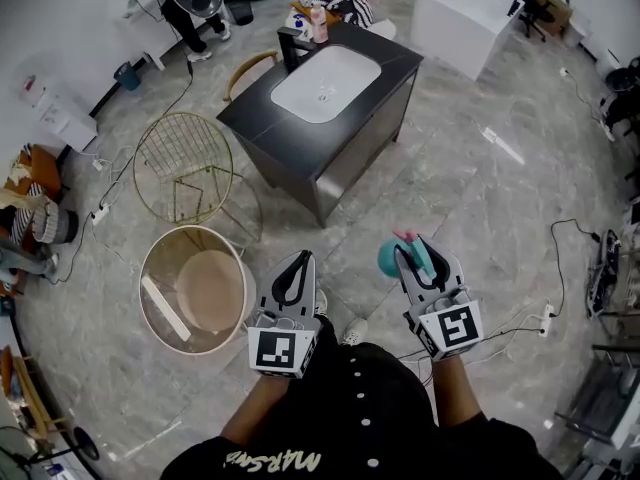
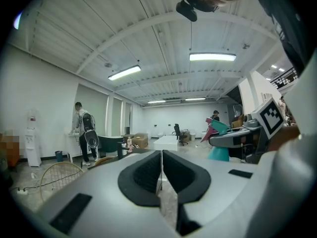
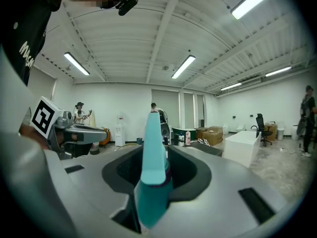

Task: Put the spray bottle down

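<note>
Teal spray bottle point(image 3: 152, 148) sits clamped in the right gripper point(image 3: 156, 167), jaws part-closed onto its narrow upper section and pads pressing both sides, with the body hanging below the jaws. From the head view the bottle point(image 1: 390, 260) is up in the air close in front of the person, above the marble floor point(image 1: 480, 198) and resting on nothing. Left gripper point(image 2: 161, 167) is level alongside it, jaws brought together with only a thin slit between them and nothing held. Just beyond the left gripper on the floor: a round tan tub point(image 1: 160, 258), then a gold wire basket point(image 1: 185, 168). Further out is a dark vanity unit point(image 1: 270, 133) with a white sink point(image 1: 325, 83) set in its top; a faucet point(image 1: 290, 48) and a small pink bottle point(image 1: 318, 23) stand at its far edge. Task judged as not yet done: bottle gripped and well apart from the vanity top. Left to do: carry it to a surface, lower it upright, open the jaws.
</note>
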